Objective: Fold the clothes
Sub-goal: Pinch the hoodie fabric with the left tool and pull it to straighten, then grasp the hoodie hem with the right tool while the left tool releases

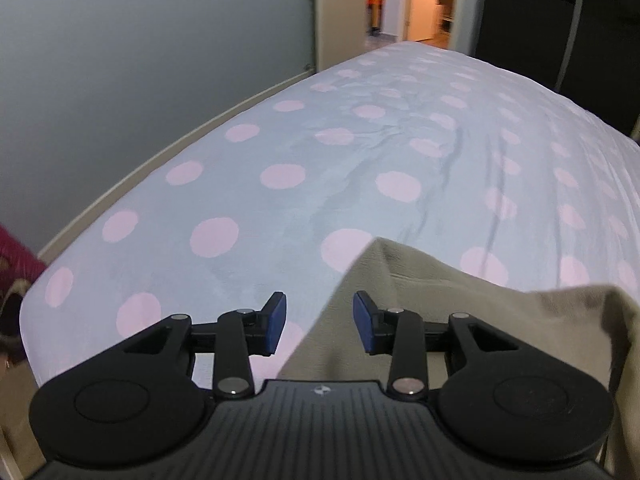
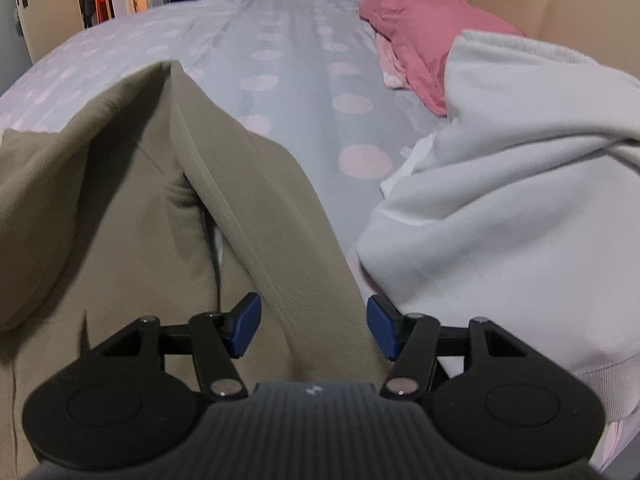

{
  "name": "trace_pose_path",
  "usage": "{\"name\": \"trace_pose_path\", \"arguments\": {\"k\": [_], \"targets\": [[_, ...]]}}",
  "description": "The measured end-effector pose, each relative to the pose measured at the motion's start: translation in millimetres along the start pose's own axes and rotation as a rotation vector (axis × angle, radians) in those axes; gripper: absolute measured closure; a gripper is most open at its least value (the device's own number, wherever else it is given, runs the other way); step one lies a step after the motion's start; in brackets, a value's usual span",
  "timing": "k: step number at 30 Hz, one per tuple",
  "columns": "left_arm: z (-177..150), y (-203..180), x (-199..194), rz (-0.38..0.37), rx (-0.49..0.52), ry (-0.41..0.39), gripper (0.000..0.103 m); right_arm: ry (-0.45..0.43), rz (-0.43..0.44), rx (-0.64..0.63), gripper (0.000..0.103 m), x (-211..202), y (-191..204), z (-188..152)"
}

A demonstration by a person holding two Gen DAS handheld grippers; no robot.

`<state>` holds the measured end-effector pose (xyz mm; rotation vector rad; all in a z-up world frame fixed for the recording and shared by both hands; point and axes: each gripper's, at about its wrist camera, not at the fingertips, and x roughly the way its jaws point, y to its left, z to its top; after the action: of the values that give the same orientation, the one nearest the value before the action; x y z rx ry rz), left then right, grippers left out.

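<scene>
An olive-tan garment (image 2: 140, 184) lies bunched on the near part of the bed; its edge also shows in the left wrist view (image 1: 400, 292). My left gripper (image 1: 320, 322) is open, over the garment's left edge where it meets the sheet. My right gripper (image 2: 314, 330) is open, with a raised fold of the garment running between its blue pads (image 2: 246, 326). A white sweatshirt (image 2: 500, 200) lies crumpled to the right of it.
The bed has a pale blue sheet with pink dots (image 1: 280, 176). A pink pillow (image 2: 424, 36) lies at the far right. A beige headboard (image 2: 560, 4) stands behind it. A grey wall (image 1: 140, 60) runs along the bed's left side, with an open doorway (image 1: 404, 0) beyond.
</scene>
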<state>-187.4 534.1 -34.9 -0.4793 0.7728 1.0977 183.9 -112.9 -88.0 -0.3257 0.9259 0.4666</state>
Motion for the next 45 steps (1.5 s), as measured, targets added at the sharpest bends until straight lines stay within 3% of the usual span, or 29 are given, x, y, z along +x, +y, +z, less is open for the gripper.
{"name": "trace_pose_path", "arguments": {"k": [2,7,8,9,10,17,25,28,33,41,45], "targets": [[0.1,-8.3,-11.2,-0.03,0.014,-0.03,0.06,0.044,0.003,-0.013,0.04,8.0,-1.0,-4.8],[-3.8,-22.5,-24.3,-0.082,0.036,-0.047,0.06,0.13,-0.037,-0.058,0.039,27.8,-3.7,-19.2],[-5.0,-25.2,-25.2,-0.087,0.044,-0.045,0.06,0.139,-0.034,-0.048,0.057,29.7,-4.9,-20.6],[-5.9,-26.9,-25.5,-0.092,0.05,-0.042,0.06,0.149,-0.03,-0.037,0.093,31.6,-6.2,-22.0],[-6.6,-27.5,-25.6,-0.096,0.052,-0.041,0.06,0.151,-0.031,-0.03,0.094,31.6,-6.8,-22.7],[-6.6,-23.4,-24.5,-0.102,0.015,-0.049,0.06,-0.006,-0.095,-0.045,0.096,-35.0,-1.1,11.7],[-6.8,-31.3,-20.8,-0.095,0.047,-0.047,0.06,-0.042,-0.276,-0.167,0.096,-74.2,-32.1,130.9],[-7.7,-35.3,-16.5,-0.079,0.061,-0.037,0.06,-0.033,-0.361,-0.188,0.096,-63.3,-44.2,171.5],[-10.1,-43.5,-6.3,-0.054,0.088,-0.016,0.06,-0.019,-0.478,-0.211,0.096,-21.0,-63.2,210.9],[-14.2,-58.0,9.9,-0.034,0.128,0.021,0.06,0.066,-0.575,-0.221,0.096,65.8,-83.2,212.6],[-16.1,-67.7,8.4,-0.052,0.156,0.016,0.06,0.063,-0.595,-0.249,0.093,80.7,-80.9,208.7]]}}
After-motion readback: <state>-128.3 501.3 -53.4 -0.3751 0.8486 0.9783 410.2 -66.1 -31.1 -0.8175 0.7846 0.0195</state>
